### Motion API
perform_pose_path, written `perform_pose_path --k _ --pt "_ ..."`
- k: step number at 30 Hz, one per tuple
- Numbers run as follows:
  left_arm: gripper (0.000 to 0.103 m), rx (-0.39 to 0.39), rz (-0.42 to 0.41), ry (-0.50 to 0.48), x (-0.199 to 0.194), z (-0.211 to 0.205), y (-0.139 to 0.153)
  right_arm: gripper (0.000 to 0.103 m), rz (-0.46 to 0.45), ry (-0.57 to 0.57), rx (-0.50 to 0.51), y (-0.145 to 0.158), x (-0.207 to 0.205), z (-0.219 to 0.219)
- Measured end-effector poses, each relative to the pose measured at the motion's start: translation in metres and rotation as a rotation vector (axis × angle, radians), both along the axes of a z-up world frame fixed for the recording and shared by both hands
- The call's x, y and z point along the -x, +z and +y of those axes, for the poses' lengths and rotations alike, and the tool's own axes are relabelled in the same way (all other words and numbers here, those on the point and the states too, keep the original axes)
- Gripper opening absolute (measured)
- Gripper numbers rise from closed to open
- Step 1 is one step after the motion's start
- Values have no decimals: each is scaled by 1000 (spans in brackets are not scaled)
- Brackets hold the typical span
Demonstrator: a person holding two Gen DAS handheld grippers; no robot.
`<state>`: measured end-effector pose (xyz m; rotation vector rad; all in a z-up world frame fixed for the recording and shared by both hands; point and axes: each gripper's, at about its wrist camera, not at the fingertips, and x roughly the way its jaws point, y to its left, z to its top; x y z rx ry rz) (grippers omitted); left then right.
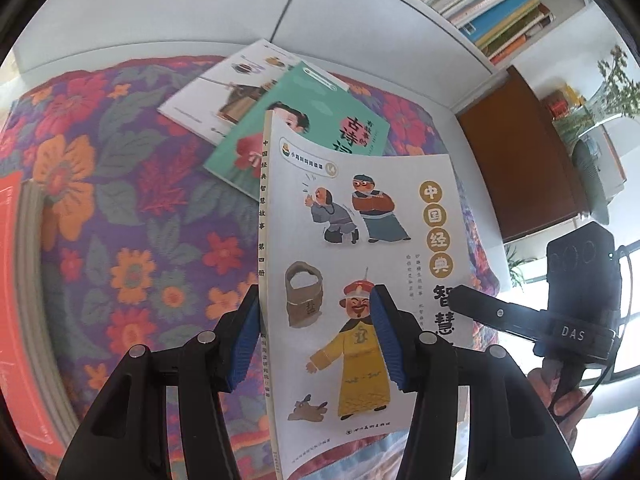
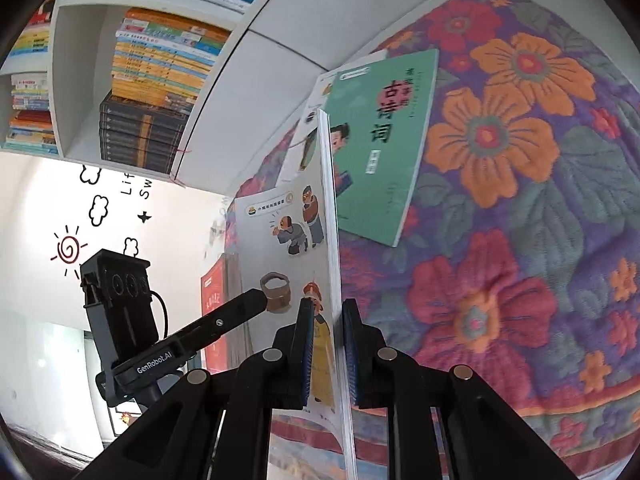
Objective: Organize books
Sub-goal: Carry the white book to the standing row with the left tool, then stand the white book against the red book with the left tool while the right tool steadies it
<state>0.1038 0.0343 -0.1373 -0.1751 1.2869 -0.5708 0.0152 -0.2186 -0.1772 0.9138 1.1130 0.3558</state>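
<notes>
Above the flowered cloth, a white picture book is held up on edge, clear of the surface, its cover with cartoon figures facing the left wrist camera. Its spine sits against the left blue pad of the left gripper, whose fingers straddle the book's spine side; the right pad lies over the cover, and whether it presses there cannot be told. At the book's page edge, the right gripper is clamped: its fingers are drawn nearly together with the cover and pages pinched between them. Both grippers angle downward toward the book from opposite sides, the left more steeply. Seen from the left wrist, a hand shows beneath the right gripper's body.

Behind the white book, a green book lies flat on the cloth, overlapping another white book. Left of the held book, a red-covered book rests near the cloth's edge. Beyond the green book stand white shelves packed with stacked books.
</notes>
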Motion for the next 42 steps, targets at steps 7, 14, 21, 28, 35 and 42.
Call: perform_pose_path --k 7,14,21,28,35,42 --pt "50 2 -8 45 -3 38 18 15 -4 20 -23 15 -9 32" --pt "50 12 -39 101 -6 91 41 15 -9 75 -39 30 -23 78" --pt "51 7 -53 175 -8 151 53 15 -30 137 -48 45 -41 137" --pt "51 -15 -72 252 -13 217 60 15 -32 210 -59 46 -60 202" --pt "51 -20 -87 341 -19 272 56 16 -36 284 -55 43 -82 266" --pt "52 -22 -75 381 -29 304 34 17 -7 322 -30 26 -100 308"
